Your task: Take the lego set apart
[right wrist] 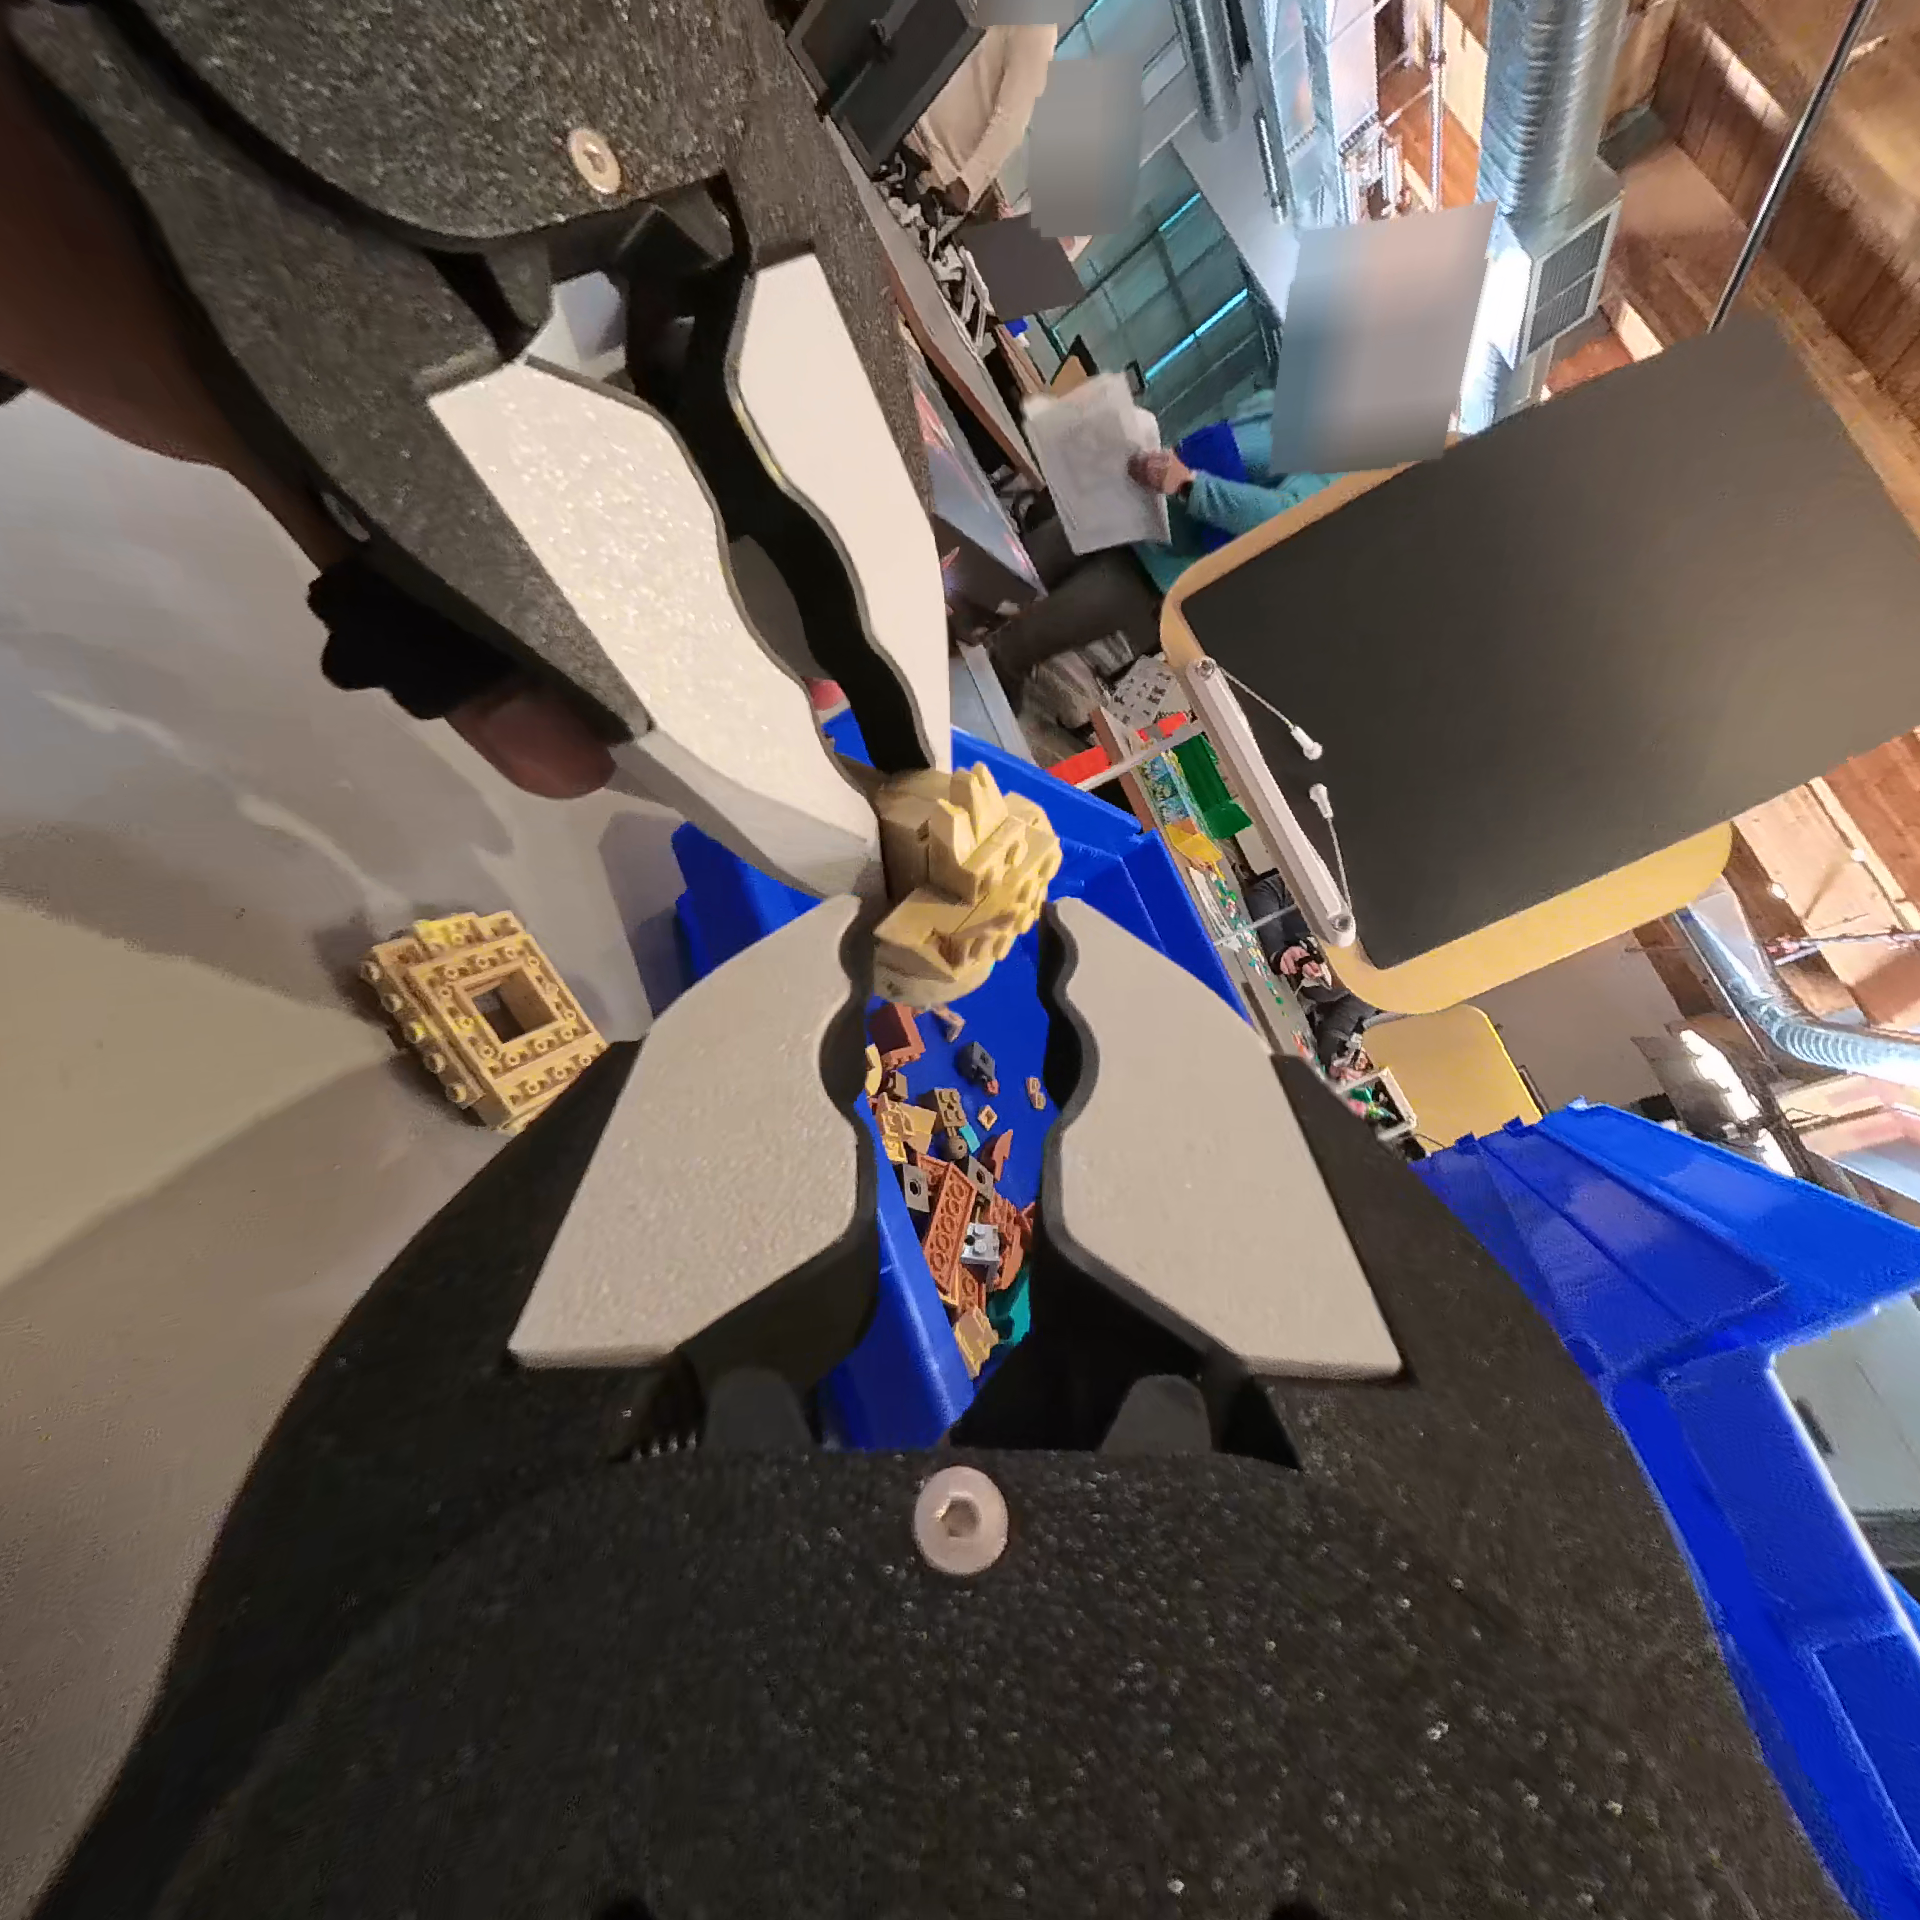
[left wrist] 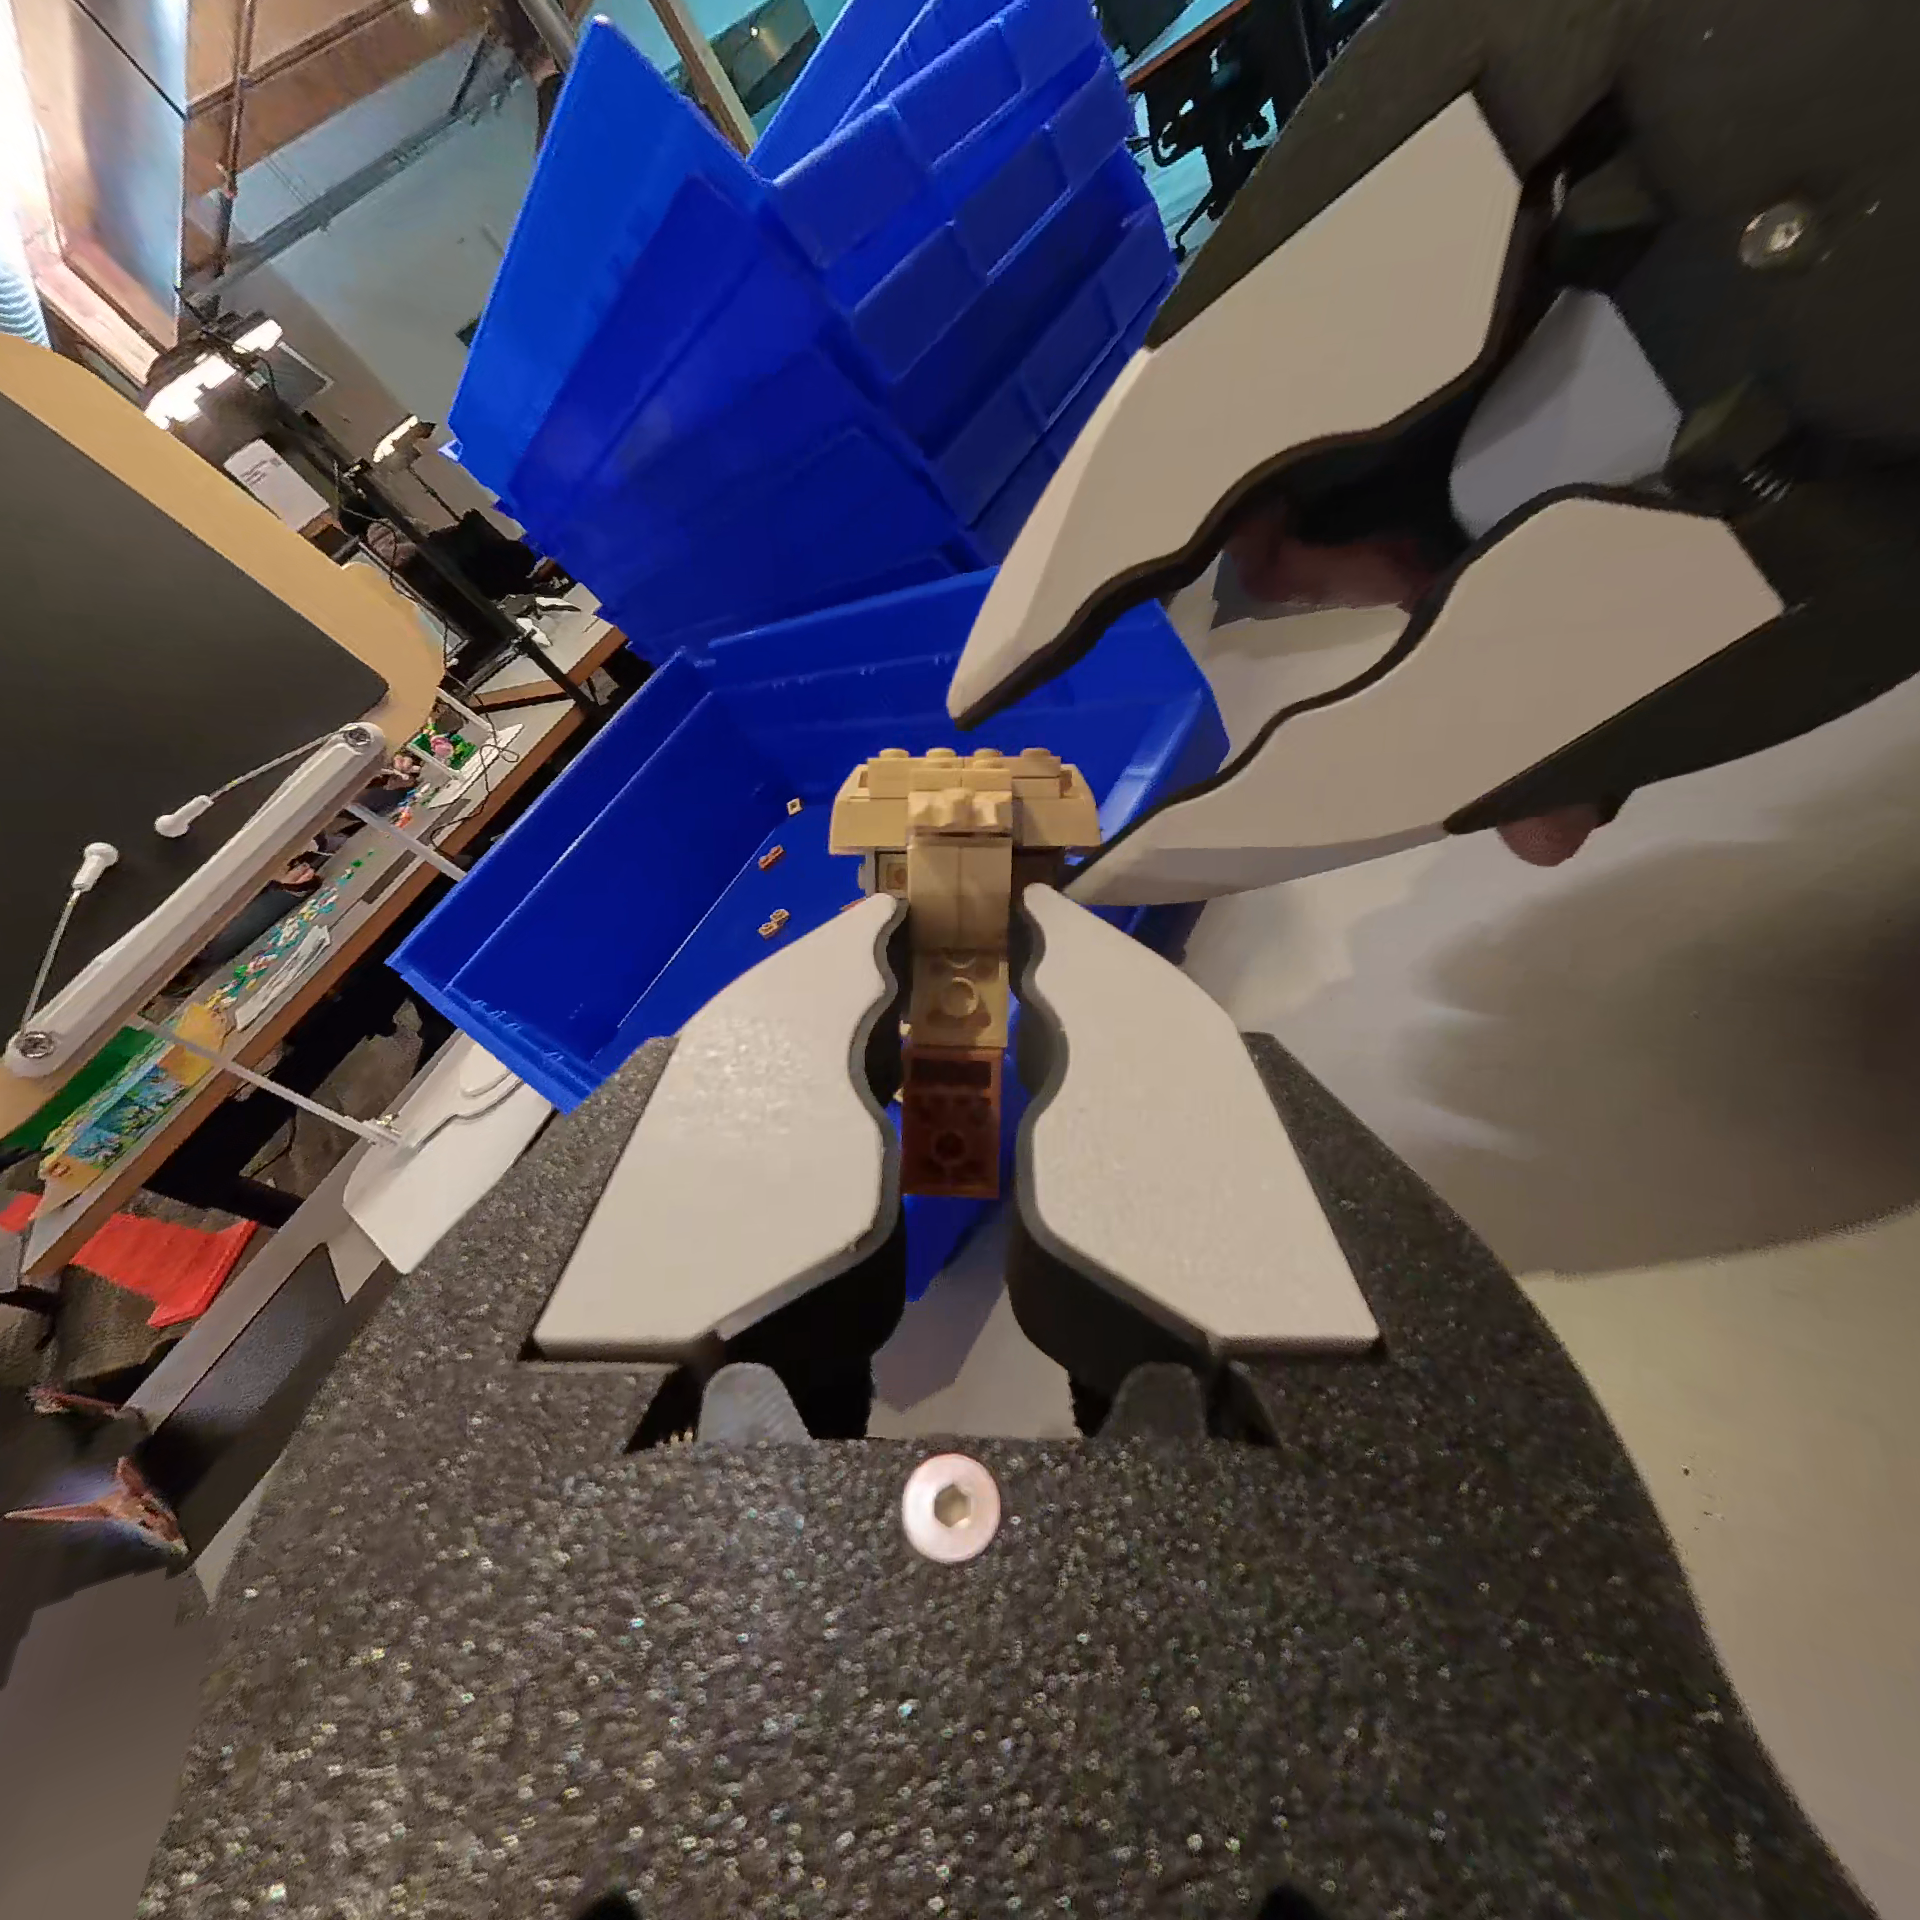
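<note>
A tan toy-brick assembly (left wrist: pixel 961 883), a narrow stem capped by a wider studded block with a dark brown brick at its near end, sits clamped between the pads of the left tongs (left wrist: pixel 961 909), its long axis running straight out along the fingers and its broad head pointing away over an open blue plastic bin (left wrist: pixel 582 894). The right tongs (right wrist: pixel 951 925) stand parted and bare just beside that head, one fingertip close to it, though contact cannot be told. Beneath the assembly, the bin holds a heap of loose brown, tan and grey bricks (right wrist: pixel 961 1174); more blue bins (left wrist: pixel 831 343) are stacked behind it. To the left of the bin on the pale grey tabletop (right wrist: pixel 156 1091) lies a square tan brick frame with a hollow centre (right wrist: pixel 483 1018). Beyond the bin, a workshop with exposed timber, silver ducting (right wrist: pixel 1538 104) and other tables littered with coloured bricks; a person there holds paper sheets (right wrist: pixel 1096 468). No legible writing shows on the bricks.
</note>
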### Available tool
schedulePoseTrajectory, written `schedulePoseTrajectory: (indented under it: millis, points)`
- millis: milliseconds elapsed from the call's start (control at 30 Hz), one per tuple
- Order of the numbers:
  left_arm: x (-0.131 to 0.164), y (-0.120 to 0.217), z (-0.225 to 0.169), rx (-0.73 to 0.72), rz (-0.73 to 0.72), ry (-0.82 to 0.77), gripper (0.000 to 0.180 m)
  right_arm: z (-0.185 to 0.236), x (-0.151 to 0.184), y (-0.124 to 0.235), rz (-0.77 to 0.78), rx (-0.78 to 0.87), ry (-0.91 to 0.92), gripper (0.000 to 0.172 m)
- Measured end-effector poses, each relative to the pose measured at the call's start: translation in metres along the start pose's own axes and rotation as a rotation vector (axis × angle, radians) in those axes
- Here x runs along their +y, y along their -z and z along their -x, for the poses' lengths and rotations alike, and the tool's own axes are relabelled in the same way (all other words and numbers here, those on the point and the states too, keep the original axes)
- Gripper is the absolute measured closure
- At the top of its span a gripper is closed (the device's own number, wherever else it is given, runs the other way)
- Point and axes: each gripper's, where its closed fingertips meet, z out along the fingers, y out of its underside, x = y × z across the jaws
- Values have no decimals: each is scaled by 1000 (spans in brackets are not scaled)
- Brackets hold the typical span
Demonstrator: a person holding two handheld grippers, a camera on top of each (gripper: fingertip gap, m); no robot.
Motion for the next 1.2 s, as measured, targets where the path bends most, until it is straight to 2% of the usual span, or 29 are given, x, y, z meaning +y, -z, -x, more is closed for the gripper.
schedulePoseTrajectory:
  millis: [267,467,700,833,967,1033,1133,1200]
  points:
    - [4,-2,-7,11,32,-94,164,9,11,-2,49,-75,2,144]
    - [0,1,-11,25,20,-182,163,11,10,3,19,-142,-15,147]
    - [3,5,-9,-22,43,-411,163,6,17,8,17,-186,-80,147]
    - [0,7,-10,20,6,-344,163,1,21,12,-9,-208,-136,147]
    - [14,5,-20,140,81,-280,164,-7,20,16,-44,-217,-215,147]
    - [21,6,-34,255,110,-222,163,-11,11,23,-118,-270,-326,148]
    - [21,16,-73,508,108,-152,163,-16,-5,37,-260,-362,-475,147]
    - [27,22,-93,619,143,-167,163,-22,-9,42,-309,-380,-528,147]
